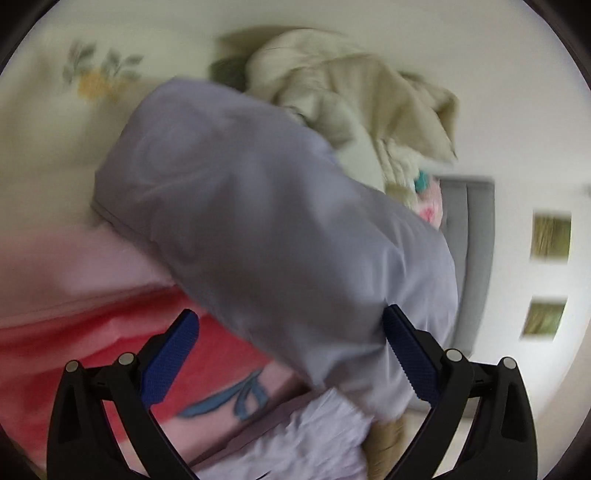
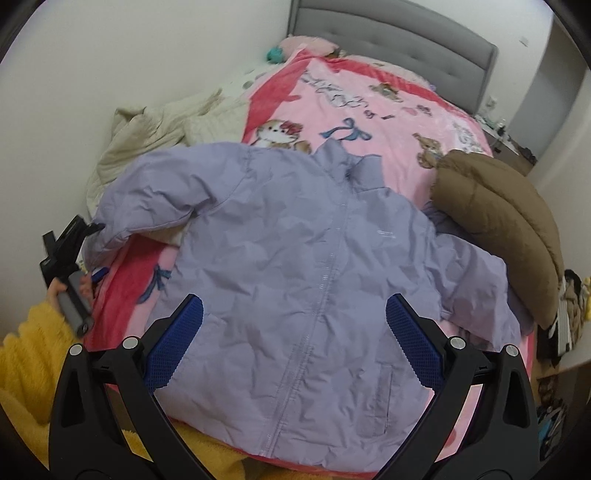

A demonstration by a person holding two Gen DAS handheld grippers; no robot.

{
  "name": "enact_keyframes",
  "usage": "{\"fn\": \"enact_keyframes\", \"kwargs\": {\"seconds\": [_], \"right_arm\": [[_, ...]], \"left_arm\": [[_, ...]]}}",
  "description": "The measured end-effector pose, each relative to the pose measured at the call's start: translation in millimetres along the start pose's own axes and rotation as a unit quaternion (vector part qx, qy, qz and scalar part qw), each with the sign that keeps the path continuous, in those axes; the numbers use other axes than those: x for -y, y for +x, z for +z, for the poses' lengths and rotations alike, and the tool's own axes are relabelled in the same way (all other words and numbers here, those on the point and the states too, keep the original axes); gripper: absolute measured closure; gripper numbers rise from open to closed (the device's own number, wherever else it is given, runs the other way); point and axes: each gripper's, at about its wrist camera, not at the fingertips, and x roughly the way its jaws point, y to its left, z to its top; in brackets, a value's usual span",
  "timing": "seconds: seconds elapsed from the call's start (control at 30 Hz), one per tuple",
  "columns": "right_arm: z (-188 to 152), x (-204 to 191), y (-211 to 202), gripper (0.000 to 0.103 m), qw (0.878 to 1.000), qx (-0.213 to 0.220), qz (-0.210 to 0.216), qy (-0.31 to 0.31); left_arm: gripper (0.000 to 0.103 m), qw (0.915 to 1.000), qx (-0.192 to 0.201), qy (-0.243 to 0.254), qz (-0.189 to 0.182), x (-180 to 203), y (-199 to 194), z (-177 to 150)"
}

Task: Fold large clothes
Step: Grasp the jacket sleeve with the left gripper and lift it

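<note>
A lilac puffer jacket (image 2: 295,240) lies front up and zipped on the pink cartoon blanket (image 2: 369,110), collar toward the headboard. My right gripper (image 2: 294,298) hovers open over the jacket's lower front, holding nothing. The left wrist view is blurred. There my left gripper (image 1: 291,312) stands wide open, with the jacket's sleeve (image 1: 258,203) running between and ahead of its fingers, unclamped. In the right wrist view a hand in a yellow fuzzy sleeve (image 2: 33,332) holds that gripper's grey handle (image 2: 75,306) beside the sleeve cuff (image 2: 99,229).
A brown puffer coat (image 2: 498,221) lies bunched on the bed's right side, against the jacket's other sleeve. A cream quilt (image 2: 155,129) is heaped along the wall at left. The grey padded headboard (image 2: 388,29) stands at the far end. Clutter (image 2: 561,295) sits beyond the right bed edge.
</note>
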Motion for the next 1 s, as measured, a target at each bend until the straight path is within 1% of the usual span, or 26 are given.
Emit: {"fn": "enact_keyframes", "kwargs": {"seconds": [0.07,0.1,0.13,0.17,0.2,0.23,0.27,0.33,0.37,0.4,0.5,0.53,0.57,0.6,0.63,0.67,0.7,0.73,0.77,0.8,0.83,0.87,0.9,0.93,0.97,1.0], "right_arm": [[4.3,-6.0,4.1,0.008,1.000,-0.003,-0.002,-0.009],[6.3,-8.5,5.3,0.008,1.000,-0.005,0.000,-0.015],[7.2,-9.9,5.8,0.008,1.000,-0.003,0.001,-0.018],[7.0,-10.4,7.3,0.008,1.000,0.000,0.001,-0.020],[6.6,-10.2,7.9,0.008,1.000,0.002,0.000,-0.021],[6.2,-8.6,7.3,0.008,1.000,0.002,0.002,-0.020],[6.2,-8.9,7.6,0.008,1.000,0.002,0.000,-0.019],[4.9,-4.3,7.2,0.008,1.000,0.003,0.001,-0.013],[3.0,-0.2,5.7,0.008,1.000,0.004,0.003,-0.007],[1.3,5.0,5.1,0.008,1.000,0.004,0.004,-0.001],[-6.1,25.1,4.1,0.008,1.000,0.008,0.004,0.020],[-8.8,31.1,4.2,0.008,1.000,0.009,0.006,0.028],[-12.9,40.4,4.5,0.008,0.999,0.009,0.005,0.040],[-16.8,49.4,4.9,0.008,0.999,0.009,0.003,0.051],[-21.6,60.2,5.4,0.008,0.998,0.009,0.002,0.064],[-25.4,69.0,6.0,0.008,0.997,0.010,-0.001,0.075],[-30.5,80.0,6.4,0.008,0.996,0.011,-0.004,0.089],[-35.1,90.8,6.8,0.008,0.995,0.011,-0.006,0.102],[-42.3,105.7,6.7,0.008,0.993,0.012,-0.013,0.120],[-47.7,117.1,6.1,0.008,0.990,0.012,-0.018,0.137],[-54.8,134.1,4.4,0.008,0.987,0.011,-0.023,0.160],[-61.8,148.2,2.2,0.008,0.983,0.009,-0.029,0.181],[-67.7,159.6,0.8,0.008,0.980,0.008,-0.035,0.194],[-77.7,175.1,-2.4,0.008,0.976,0.010,-0.043,0.213],[-85.5,184.9,-4.4,0.008,0.974,0.012,-0.050,0.223],[-94.1,196.3,-5.1,0.008,0.971,0.014,-0.058,0.233]], "left_arm": [[0.006,0.9996,0.022,-0.017,-0.011,-1.2,2.1,2.7],[0.011,0.9993,0.033,-0.012,-0.015,2.4,1.2,3.0],[0.028,0.9989,0.044,0.000,-0.018,6.8,-0.3,2.2],[0.041,0.9979,0.062,0.020,-0.006,14.2,-4.4,0.8],[0.048,0.9962,0.079,0.036,0.008,20.9,-7.7,0.4],[0.064,0.9935,0.100,0.052,0.020,29.4,-12.6,-1.9],[0.075,0.9921,0.108,0.059,0.022,34.8,-15.6,-2.0],[0.080,0.9894,0.130,0.064,0.012,47.5,-26.1,-2.9],[0.083,0.9862,0.151,0.068,-0.004,57.6,-36.2,-5.5],[0.084,0.9821,0.170,0.078,-0.017,71.2,-47.0,-8.5],[0.084,0.9620,0.218,0.156,-0.052,127.3,-74.4,-24.3],[0.084,0.9514,0.228,0.194,-0.070,153.5,-84.3,-37.3],[0.084,0.9382,0.231,0.243,-0.087,185.6,-91.7,-54.9],[0.084,0.9283,0.229,0.276,-0.098,207.4,-94.3,-67.9],[0.084,0.9113,0.220,0.327,-0.118,238.0,-94.9,-91.2],[0.084,0.8999,0.212,0.359,-0.127,257.3,-91.7,-107.8],[0.084,0.8844,0.198,0.400,-0.136,280.2,-84.0,-131.9],[0.084,0.8733,0.187,0.427,-0.140,294.0,-76.5,-150.4],[0.084,0.8543,0.171,0.471,-0.138,312.8,-60.7,-183.3],[0.084,0.8422,0.160,0.498,-0.133,322.4,-47.6,-206.7],[0.084,0.8334,0.147,0.517,-0.130,328.6,-35.8,-226.3],[0.084,0.8178,0.119,0.548,-0.129,334.8,-13.6,-259.2],[0.084,0.8082,0.105,0.566,-0.126,335.5,0.9,-276.9],[0.084,0.7924,0.088,0.592,-0.117,333.5,17.9,-303.1],[0.084,0.7677,0.069,0.629,-0.100,328.0,44.2,-338.0],[0.084,0.7509,0.058,0.652,-0.089,321.7,59.9,-359.2]]}}
